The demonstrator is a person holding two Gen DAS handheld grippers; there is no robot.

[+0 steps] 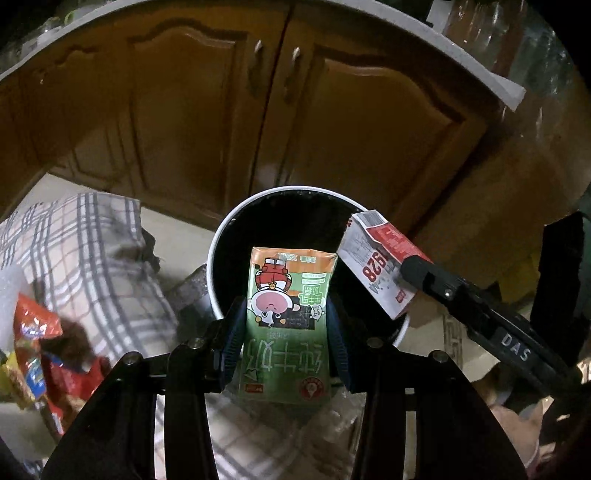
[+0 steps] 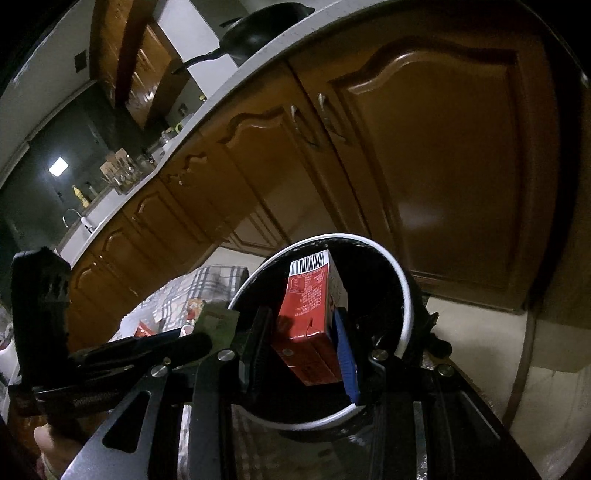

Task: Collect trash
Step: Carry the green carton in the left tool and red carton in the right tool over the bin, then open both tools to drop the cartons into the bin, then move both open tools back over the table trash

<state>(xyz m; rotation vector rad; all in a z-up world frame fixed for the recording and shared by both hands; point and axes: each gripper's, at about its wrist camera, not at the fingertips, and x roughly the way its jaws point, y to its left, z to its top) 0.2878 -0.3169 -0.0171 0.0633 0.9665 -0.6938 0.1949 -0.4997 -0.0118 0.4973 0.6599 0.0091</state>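
A round bin with a white rim [image 1: 221, 236] and black inside stands on the floor before the cupboards; it also shows in the right wrist view [image 2: 404, 291]. My left gripper [image 1: 286, 325] is shut on a green milk carton [image 1: 288, 314] and holds it over the bin's near edge. My right gripper [image 2: 301, 332] is shut on a red and white carton [image 2: 310, 321], tilted over the bin's mouth. In the left wrist view that carton [image 1: 373, 258] sits over the bin's right rim, held by the right gripper [image 1: 417, 275]. The green carton [image 2: 218, 323] peeks in at the left.
Brown cupboard doors [image 1: 207, 122] stand just behind the bin. A plaid cloth [image 1: 85, 243] covers the floor at the left, with red snack wrappers [image 1: 37, 332] on it. A countertop [image 2: 236, 85] with a black pan [image 2: 258, 33] runs above.
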